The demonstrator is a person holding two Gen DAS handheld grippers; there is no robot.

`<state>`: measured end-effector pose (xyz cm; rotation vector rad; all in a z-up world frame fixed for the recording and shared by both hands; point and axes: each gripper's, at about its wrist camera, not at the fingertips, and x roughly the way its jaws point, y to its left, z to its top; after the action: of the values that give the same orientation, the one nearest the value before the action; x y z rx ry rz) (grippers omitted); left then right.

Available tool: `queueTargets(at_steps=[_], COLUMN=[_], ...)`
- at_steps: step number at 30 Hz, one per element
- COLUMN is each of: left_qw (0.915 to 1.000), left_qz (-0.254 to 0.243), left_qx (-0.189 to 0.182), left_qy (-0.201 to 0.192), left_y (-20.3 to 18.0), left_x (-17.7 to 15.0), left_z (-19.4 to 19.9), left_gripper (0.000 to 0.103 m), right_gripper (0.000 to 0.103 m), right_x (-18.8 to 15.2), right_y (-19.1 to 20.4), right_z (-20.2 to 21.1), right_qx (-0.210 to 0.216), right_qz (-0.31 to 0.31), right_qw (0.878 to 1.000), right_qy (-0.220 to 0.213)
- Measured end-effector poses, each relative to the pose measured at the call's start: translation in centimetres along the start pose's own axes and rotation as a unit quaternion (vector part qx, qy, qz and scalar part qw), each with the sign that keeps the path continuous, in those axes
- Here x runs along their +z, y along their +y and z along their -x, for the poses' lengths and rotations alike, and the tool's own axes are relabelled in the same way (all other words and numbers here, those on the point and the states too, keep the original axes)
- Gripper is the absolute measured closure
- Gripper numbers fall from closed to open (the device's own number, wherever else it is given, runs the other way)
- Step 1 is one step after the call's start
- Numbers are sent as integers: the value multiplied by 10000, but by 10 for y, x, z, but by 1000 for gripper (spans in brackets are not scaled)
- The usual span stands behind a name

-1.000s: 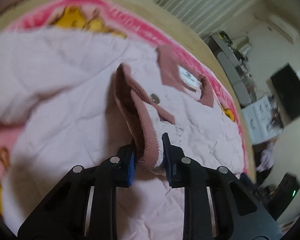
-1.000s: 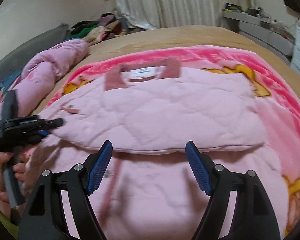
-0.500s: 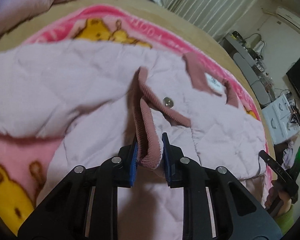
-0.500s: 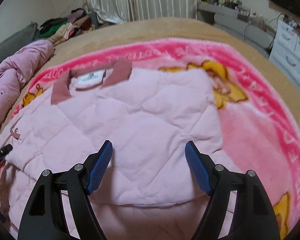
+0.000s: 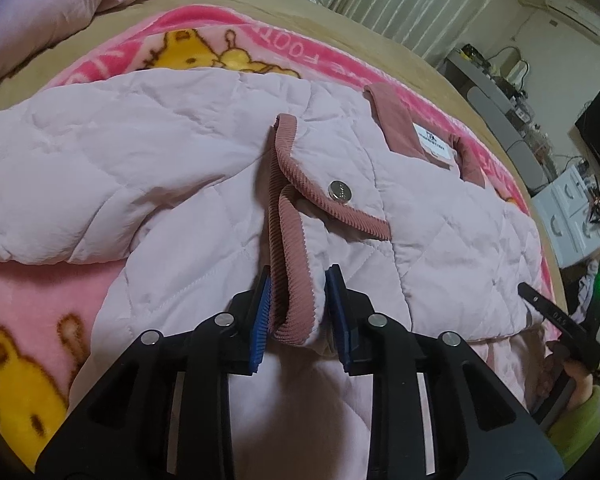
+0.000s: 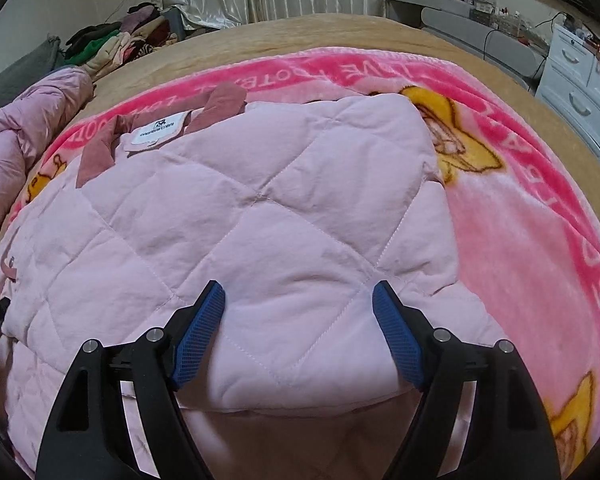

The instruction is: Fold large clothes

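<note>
A pale pink quilted jacket [image 5: 148, 160] lies spread on a pink cartoon blanket [image 5: 28, 320], with its dusty-rose collar and white label [image 5: 434, 140] at the far side. My left gripper [image 5: 298, 312] is shut on the ribbed dusty-rose sleeve cuff [image 5: 292, 280], which carries a metal snap [image 5: 339, 191] further along its band. In the right wrist view the jacket [image 6: 260, 208] fills the middle, collar [image 6: 148, 128] at upper left. My right gripper [image 6: 298, 328] is open and empty, its blue pads [image 6: 198, 332] either side of the jacket's folded near edge.
The blanket [image 6: 520, 220] lies on a tan bed [image 6: 300, 32]. A rolled pink duvet [image 6: 24, 120] and a clothes pile [image 6: 116, 44] lie at the far left. White drawers [image 6: 580, 92] stand at the right. The other gripper and hand show at the left view's right edge [image 5: 560, 320].
My left gripper has carried the cuff across the jacket and lowered it, and its jaws have widened a little around the cuff. My right gripper moved forward over the jacket's folded edge, staying open.
</note>
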<state>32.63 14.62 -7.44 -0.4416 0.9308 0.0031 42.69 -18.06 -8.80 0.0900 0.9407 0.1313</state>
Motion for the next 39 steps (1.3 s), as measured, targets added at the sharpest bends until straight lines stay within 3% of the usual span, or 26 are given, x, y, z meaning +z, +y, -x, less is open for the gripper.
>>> queueTargets(at_steps=[6,10,15,17,20,39], left_qw=[9998,9995,9987,9985,9981,9955], left_qz=[-112,-191,-274,-294,-269,150], left_qx=[180,257,392,416,458,852], left_qy=[10,-36,-161,-215,-310,-382], left_y=[-4,-8,-18,-21,-23,17], left_x=[-1,0,0,0,-2,-10], left_z=[4,14,31,37,47,89], left_gripper=[78,57,37,19,9,9], right_gripper=[23,9,9,6,4,4], right_x=[-2,-4,-10,-12,-15,-25], right_y=[3,-1,1,2,3,51], right_z=[9,25,38,44,51,106], right_qx=[-11,285,388,447,487,724], right_qz=[-11,-249,-252,-256,-287,-104], right_qw=[10000,9991,9987,9984,9980,9946], right_qy=[-59,-210,-221,-222,-264,-739])
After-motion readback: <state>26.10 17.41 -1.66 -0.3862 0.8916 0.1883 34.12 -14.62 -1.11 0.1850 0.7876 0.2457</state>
